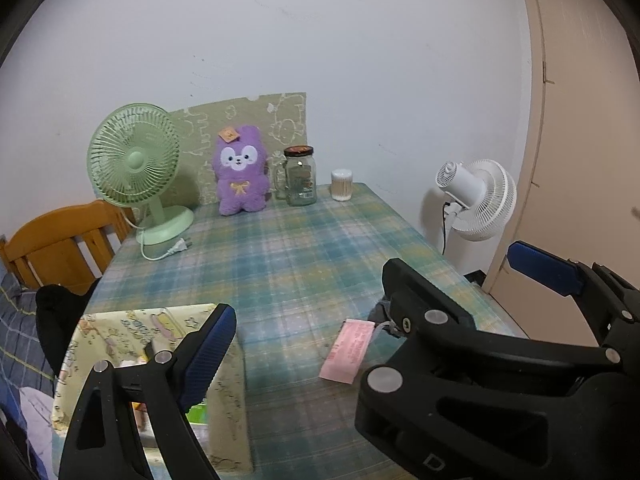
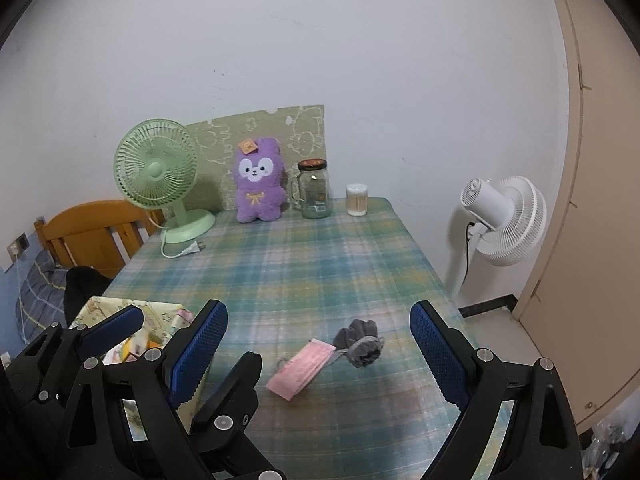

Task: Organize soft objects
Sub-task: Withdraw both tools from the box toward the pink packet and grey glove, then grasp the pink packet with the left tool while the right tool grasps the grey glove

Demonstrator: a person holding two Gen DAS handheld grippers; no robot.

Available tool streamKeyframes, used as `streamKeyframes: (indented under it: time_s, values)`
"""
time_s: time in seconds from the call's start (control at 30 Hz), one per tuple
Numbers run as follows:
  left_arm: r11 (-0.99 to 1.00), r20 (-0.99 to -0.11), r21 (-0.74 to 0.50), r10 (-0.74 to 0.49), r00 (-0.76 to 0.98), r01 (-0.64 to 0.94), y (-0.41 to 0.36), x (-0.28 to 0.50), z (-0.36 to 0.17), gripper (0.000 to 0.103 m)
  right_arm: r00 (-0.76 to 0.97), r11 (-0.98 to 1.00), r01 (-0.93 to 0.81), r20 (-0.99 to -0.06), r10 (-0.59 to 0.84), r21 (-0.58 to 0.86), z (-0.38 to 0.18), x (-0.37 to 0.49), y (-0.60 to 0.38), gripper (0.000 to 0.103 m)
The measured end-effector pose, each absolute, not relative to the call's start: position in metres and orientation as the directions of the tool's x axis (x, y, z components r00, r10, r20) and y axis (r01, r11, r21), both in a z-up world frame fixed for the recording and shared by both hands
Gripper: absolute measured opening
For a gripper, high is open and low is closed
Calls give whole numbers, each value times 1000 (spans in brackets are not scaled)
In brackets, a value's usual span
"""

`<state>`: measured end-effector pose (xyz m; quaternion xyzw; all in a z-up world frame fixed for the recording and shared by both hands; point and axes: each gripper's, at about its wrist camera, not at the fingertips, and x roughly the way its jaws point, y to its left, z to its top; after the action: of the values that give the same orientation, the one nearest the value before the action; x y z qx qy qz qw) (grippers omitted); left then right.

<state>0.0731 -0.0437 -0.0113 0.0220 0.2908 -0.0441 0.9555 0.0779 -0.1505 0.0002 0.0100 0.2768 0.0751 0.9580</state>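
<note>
The right gripper (image 2: 318,308) stands with its two blue-padded fingers spread wide and nothing between them. The left gripper (image 1: 316,320) is just beside it, so close that their black frames overlap in both views. Its fingers are also apart and hold nothing.

Directly in front of the right gripper, on the plaid blue-green tablecloth (image 2: 304,256), lies a flat pink face mask (image 2: 300,372). At the mask's far corner is a crumpled grey fabric piece (image 2: 360,344), maybe a glove or a sock; I cannot tell which. One ear loop of the mask seems to run to this grey piece and perhaps under it.

To the left, under the left gripper, is an open box covered in pale cartoon-print paper (image 1: 228,400), with some small items already inside. I think this is where the soft things should go.

At the far edge, against the wall, sits a purple plush rabbit (image 2: 258,184), between a green desk fan (image 2: 160,176) and a glass jar with a handle (image 2: 315,192).

The step now is probably to take the grey piece or the mask. To do it well, the right gripper should come down over the raised grey bundle and close on its thick middle. The mask is flat and harder to pinch. If the loop is caught, the mask may drag along, so it is better to lift slowly.
</note>
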Motion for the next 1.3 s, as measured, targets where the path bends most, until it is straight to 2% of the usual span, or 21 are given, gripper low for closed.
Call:
streamKeyframes:
  time_s: [0.63,0.77,1.07,1.17,1.3]
  values:
    - [992,-655,6,-89,751,123,-72,118,-76,91,771,990,-115,-620,144,87,-71,122,-180,87]
    - [993,-679,8,-82,730,118,-75,130,-90,91,747,991,-105,-651,137,88,-85,134,-184,82]
    - [996,-709,27,-40,704,84,-76,151,-115,91,712,992,-85,-691,123,89,-111,152,-189,79]
    - [997,-722,28,-34,691,78,-75,158,-123,89,696,992,-87,-708,123,87,-120,159,-188,75]
    - [998,-738,24,-26,674,64,-72,165,-131,81,683,993,-82,-721,121,90,-127,166,-187,75]
